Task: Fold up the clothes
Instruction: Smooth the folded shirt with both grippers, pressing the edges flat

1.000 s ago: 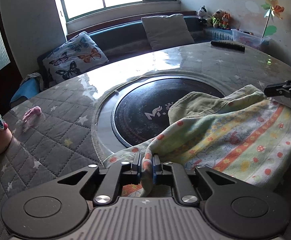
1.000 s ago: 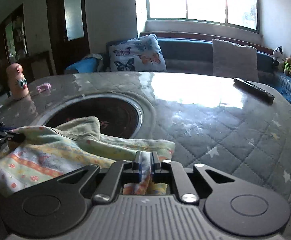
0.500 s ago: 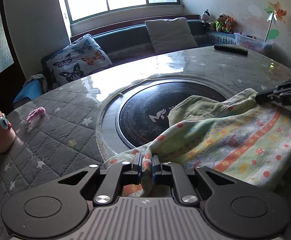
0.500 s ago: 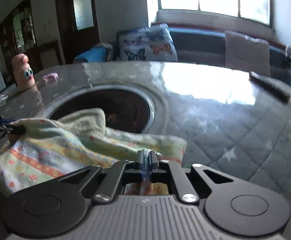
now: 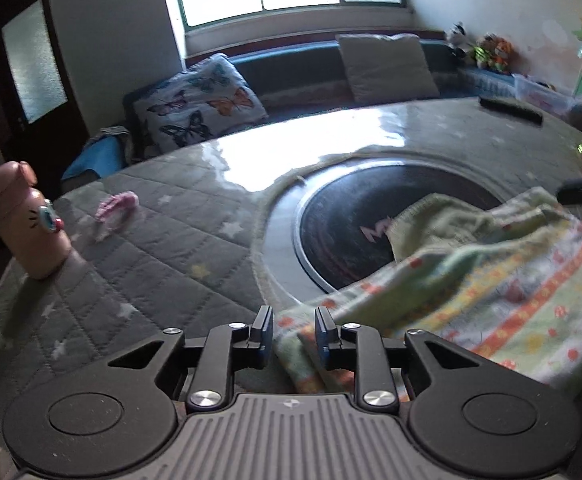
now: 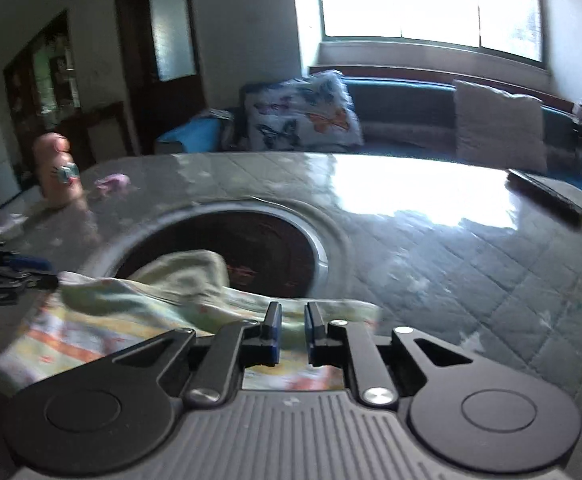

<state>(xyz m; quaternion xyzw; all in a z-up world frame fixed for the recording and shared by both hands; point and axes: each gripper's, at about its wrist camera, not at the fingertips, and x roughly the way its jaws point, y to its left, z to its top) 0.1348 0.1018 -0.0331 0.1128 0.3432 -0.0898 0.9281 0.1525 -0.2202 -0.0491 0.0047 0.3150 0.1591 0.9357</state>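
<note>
Both hand-held grippers, left [image 5: 289, 334] and right [image 6: 292, 331], have let go, jaws now spread over the cloth [image 5: 491, 292]. Its striped print is blurred on the bench [image 6: 471, 248].

Left tool [image 5: 291, 332]: matte black body, two fingers with blue pads on their inner faces.
Right tool [image 6: 292, 328]: same build, black with blue pads (the colour shows best on the left pad).
Linkages: flat black arms, each with a triangular cut-out.
Screws: round silver heads at the pivots, larger ones near the base.
Base: grey ribbed plate, a small mark at its top centre.
Side discs: two black round housings with shallow circular recesses.
</note>
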